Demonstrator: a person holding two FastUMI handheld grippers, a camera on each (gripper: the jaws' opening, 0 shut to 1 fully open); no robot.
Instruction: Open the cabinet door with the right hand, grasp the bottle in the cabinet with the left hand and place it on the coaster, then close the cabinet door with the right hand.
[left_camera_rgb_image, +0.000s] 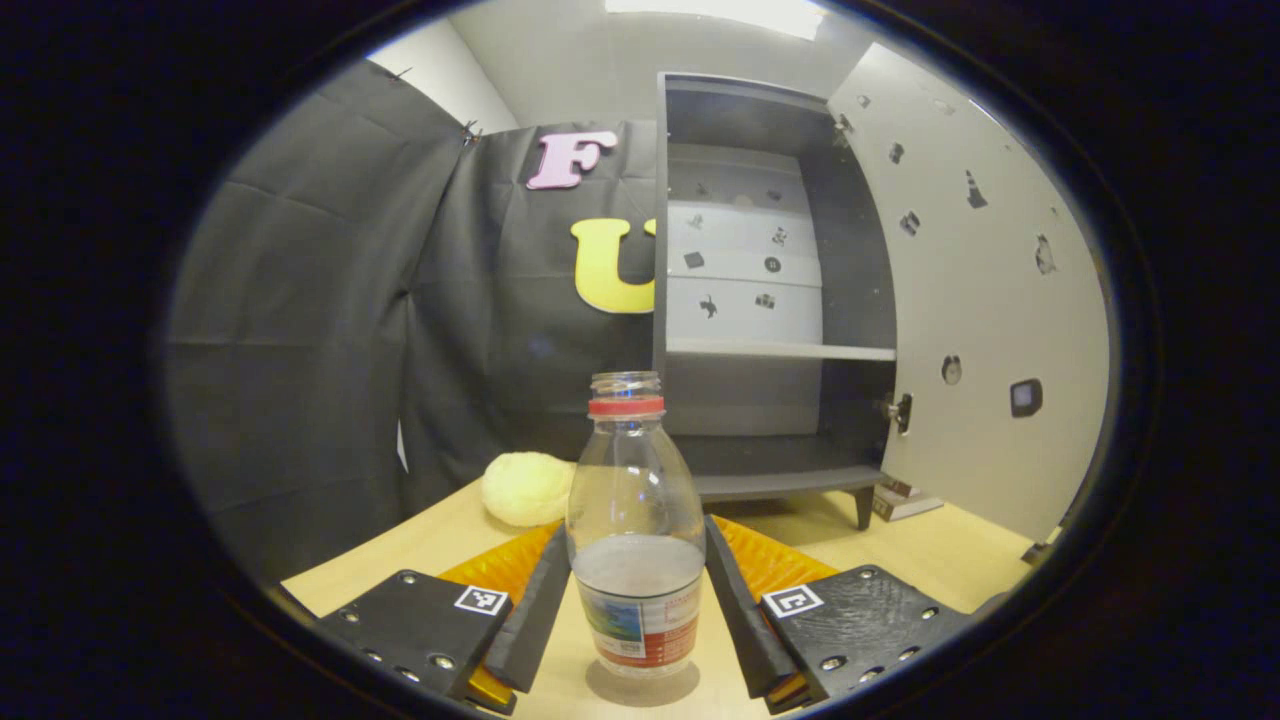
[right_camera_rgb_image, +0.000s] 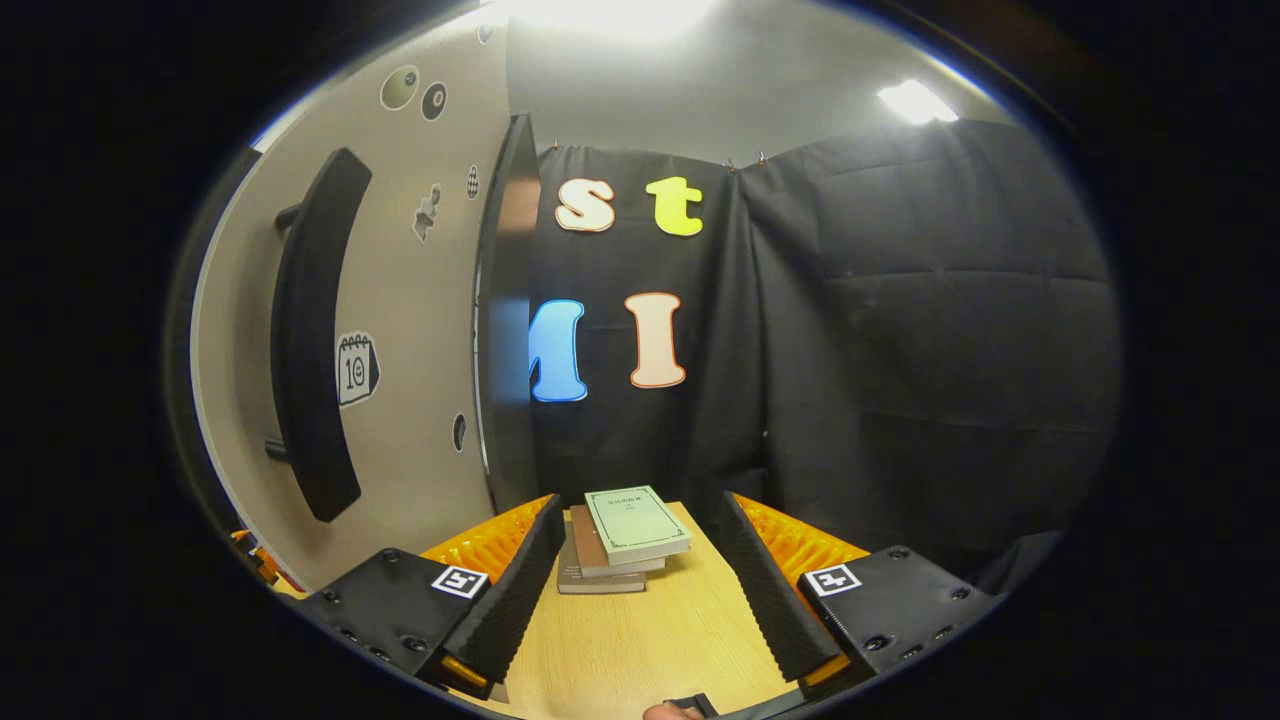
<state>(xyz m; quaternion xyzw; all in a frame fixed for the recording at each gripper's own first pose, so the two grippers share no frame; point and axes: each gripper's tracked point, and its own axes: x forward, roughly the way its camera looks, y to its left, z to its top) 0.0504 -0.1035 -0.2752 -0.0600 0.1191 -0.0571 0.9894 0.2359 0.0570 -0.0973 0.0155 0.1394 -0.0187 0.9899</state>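
Bottle (left_camera_rgb_image: 635, 530) between open left gripper (left_camera_rgb_image: 635, 610) fingers, untouched; coaster unseen. Right gripper (right_camera_rgb_image: 630, 600) open, empty, near door (right_camera_rgb_image: 400, 330). Next: closing door.

My left gripper (left_camera_rgb_image: 636, 600) is spread — a finger on each side, level and pointing forward. My right gripper (right_camera_rgb_image: 632, 590) is spread wide too — nothing between its fingers.

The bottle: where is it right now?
In the left gripper view, the bottle stands upright on the table between the left gripper's open fingers, before the open cabinet.
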